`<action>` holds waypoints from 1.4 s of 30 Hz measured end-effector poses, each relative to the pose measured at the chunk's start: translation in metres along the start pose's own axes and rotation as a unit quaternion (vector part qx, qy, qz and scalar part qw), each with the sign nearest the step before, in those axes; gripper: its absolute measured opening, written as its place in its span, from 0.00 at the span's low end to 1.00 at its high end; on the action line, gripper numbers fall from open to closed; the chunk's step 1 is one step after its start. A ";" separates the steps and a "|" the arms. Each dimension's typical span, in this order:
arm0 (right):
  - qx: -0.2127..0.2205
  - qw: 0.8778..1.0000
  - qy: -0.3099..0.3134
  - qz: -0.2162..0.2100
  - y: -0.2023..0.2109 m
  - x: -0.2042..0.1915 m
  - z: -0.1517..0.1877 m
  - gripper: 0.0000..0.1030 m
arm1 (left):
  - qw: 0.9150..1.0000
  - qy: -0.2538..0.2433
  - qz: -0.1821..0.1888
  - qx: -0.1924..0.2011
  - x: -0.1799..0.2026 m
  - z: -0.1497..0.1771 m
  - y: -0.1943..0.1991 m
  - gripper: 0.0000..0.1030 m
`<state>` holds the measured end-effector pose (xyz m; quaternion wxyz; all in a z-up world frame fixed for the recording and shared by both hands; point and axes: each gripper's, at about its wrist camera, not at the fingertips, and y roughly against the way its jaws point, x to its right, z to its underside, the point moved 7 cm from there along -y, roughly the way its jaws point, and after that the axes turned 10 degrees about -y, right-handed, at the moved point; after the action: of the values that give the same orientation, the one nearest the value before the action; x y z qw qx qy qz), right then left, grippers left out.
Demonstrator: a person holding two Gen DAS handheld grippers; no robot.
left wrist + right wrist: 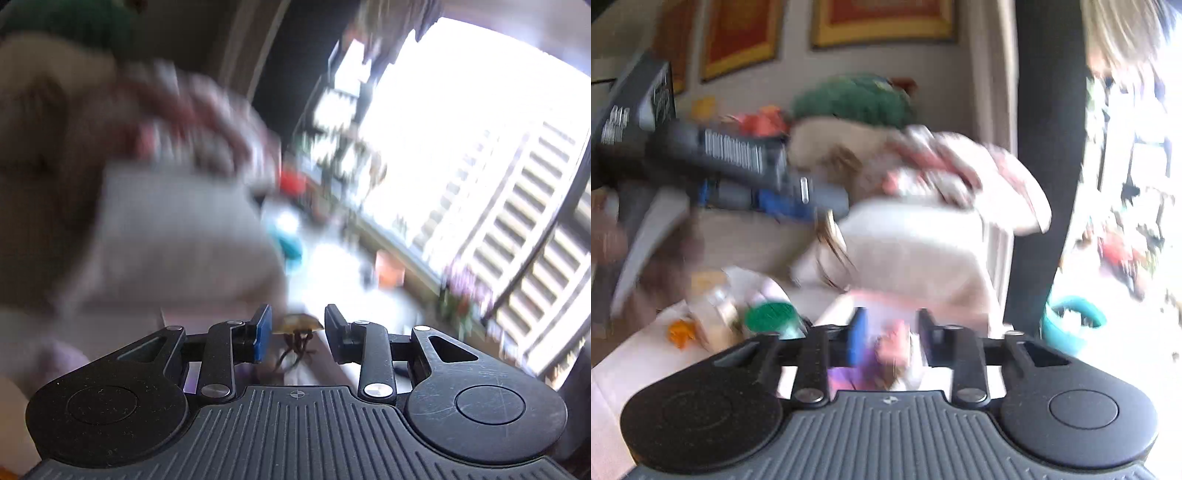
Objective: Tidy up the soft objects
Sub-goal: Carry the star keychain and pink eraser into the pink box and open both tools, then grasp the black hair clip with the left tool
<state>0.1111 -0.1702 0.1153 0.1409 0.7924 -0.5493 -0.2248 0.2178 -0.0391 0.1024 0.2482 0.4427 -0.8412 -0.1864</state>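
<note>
A blurred heap of soft things fills the middle of both views. A white cushion [912, 236] [177, 236] lies under a red-patterned blanket [945, 166] [192, 122], with a beige cushion [827, 144] and a green plush [853, 99] behind. My left gripper [298, 330] [834, 201] is shut on a tan tasselled piece [299, 325] [831, 227] with brown strings, at the white cushion's left side. My right gripper [892, 330] stands open low in front of the heap. Pink and purple cloth [894, 347] shows between its fingers without clearly touching them.
A teal bucket [1067, 325] [288, 240] stands by a dark pillar [1045, 147] and a bright window [461, 147]. A green-lidded jar [770, 317] and an orange item [681, 332] lie on a white surface at the left. Framed pictures [882, 18] hang behind.
</note>
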 end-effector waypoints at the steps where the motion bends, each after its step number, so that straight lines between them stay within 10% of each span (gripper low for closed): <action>1: -0.003 1.000 -0.009 0.007 -0.002 0.007 0.005 0.36 | 0.999 -0.001 0.004 -0.037 0.002 0.014 -0.020 0.34; 4: 0.000 1.000 -0.021 0.011 -0.002 0.015 0.013 0.38 | 0.997 0.027 0.017 -0.076 -0.006 0.041 -0.044 0.34; 9: 0.013 1.000 -0.019 0.009 0.002 0.010 0.019 0.50 | 0.999 0.032 0.034 -0.003 -0.032 0.031 0.010 0.34; 14: 0.005 1.000 0.002 -0.016 -0.002 -0.018 0.030 0.53 | 0.995 -0.031 -0.067 0.071 -0.079 0.030 0.110 0.34; 18: -0.026 0.998 0.009 -0.053 -0.015 -0.052 0.045 0.54 | 0.990 -0.017 -0.127 0.057 -0.138 0.064 0.158 0.34; 24: -0.076 0.993 0.033 -0.081 -0.033 -0.100 0.074 0.55 | 0.986 0.003 -0.163 -0.029 -0.189 0.146 0.148 0.34; 30: -0.104 0.988 0.065 -0.094 -0.038 -0.128 0.088 0.55 | 0.976 0.137 -0.161 0.052 -0.250 0.138 0.151 0.34; 38: -0.125 0.983 0.069 -0.118 -0.049 -0.156 0.086 0.55 | 0.976 0.011 -0.207 -0.063 -0.276 0.121 0.091 0.34; 42: -0.138 0.979 0.081 -0.123 -0.055 -0.167 0.092 0.55 | 0.983 -0.016 -0.171 -0.068 -0.272 0.131 0.082 0.34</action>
<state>0.0594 0.0077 0.0444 0.2639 0.8425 -0.3979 -0.2493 0.2196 0.2451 -0.0277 0.2289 0.5588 -0.7425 -0.2898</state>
